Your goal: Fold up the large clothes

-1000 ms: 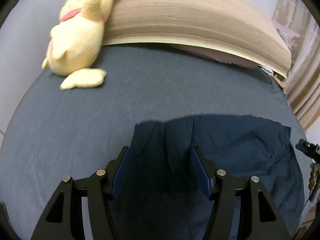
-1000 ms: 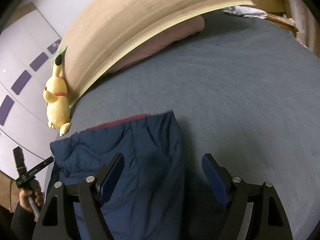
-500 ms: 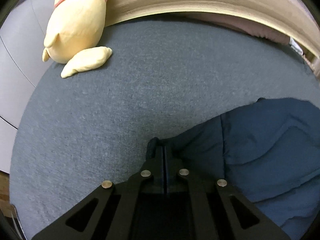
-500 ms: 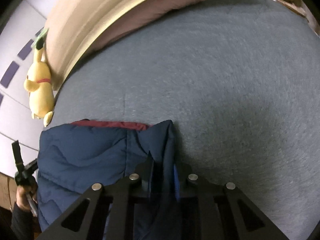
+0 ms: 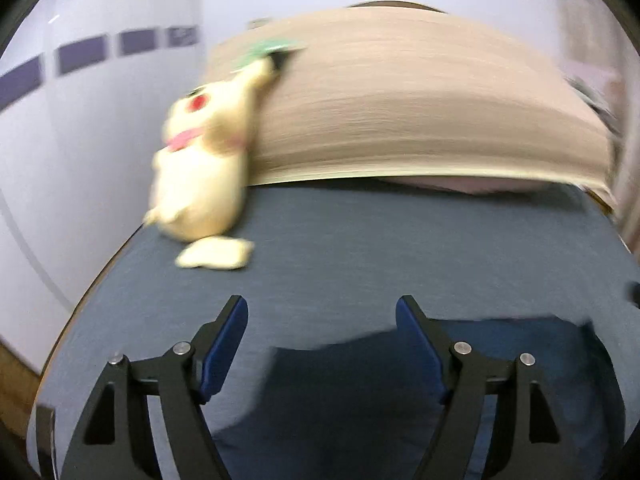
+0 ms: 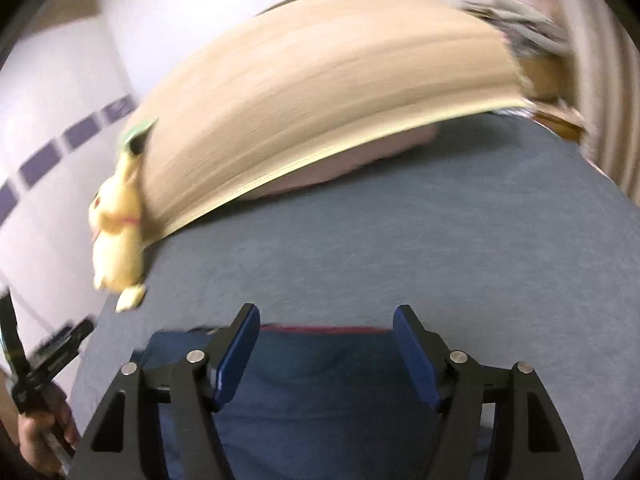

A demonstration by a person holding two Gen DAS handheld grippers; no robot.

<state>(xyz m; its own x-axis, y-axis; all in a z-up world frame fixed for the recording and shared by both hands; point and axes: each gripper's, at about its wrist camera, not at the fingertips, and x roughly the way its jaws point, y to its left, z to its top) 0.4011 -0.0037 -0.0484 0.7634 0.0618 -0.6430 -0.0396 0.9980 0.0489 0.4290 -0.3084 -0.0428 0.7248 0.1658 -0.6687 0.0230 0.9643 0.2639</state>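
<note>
A dark blue padded jacket (image 5: pixel 340 400) lies folded on the grey-blue bed sheet (image 5: pixel 400 248). My left gripper (image 5: pixel 320 308) hovers over its far edge, jaws opening wide, and the blue pads touch no cloth. In the right wrist view the jacket (image 6: pixel 320 380) shows a thin red lining edge (image 6: pixel 320 328) along its far side. My right gripper (image 6: pixel 326 316) hangs above that edge, jaws also opening, with nothing pinched between them. Both views are motion-blurred.
A yellow plush toy (image 5: pixel 200 168) leans on the wooden headboard (image 5: pixel 400 100) at the far left of the bed. A pink pillow (image 5: pixel 460 184) lies under the headboard. A white wall with purple squares (image 5: pixel 80 56) runs along the left. A hand (image 6: pixel 36 432) shows at the lower left.
Half a second ago both grippers were shut on the jacket's edge down at the sheet. Now both have let go, opened and lifted back. The jacket stays flat on the bed.
</note>
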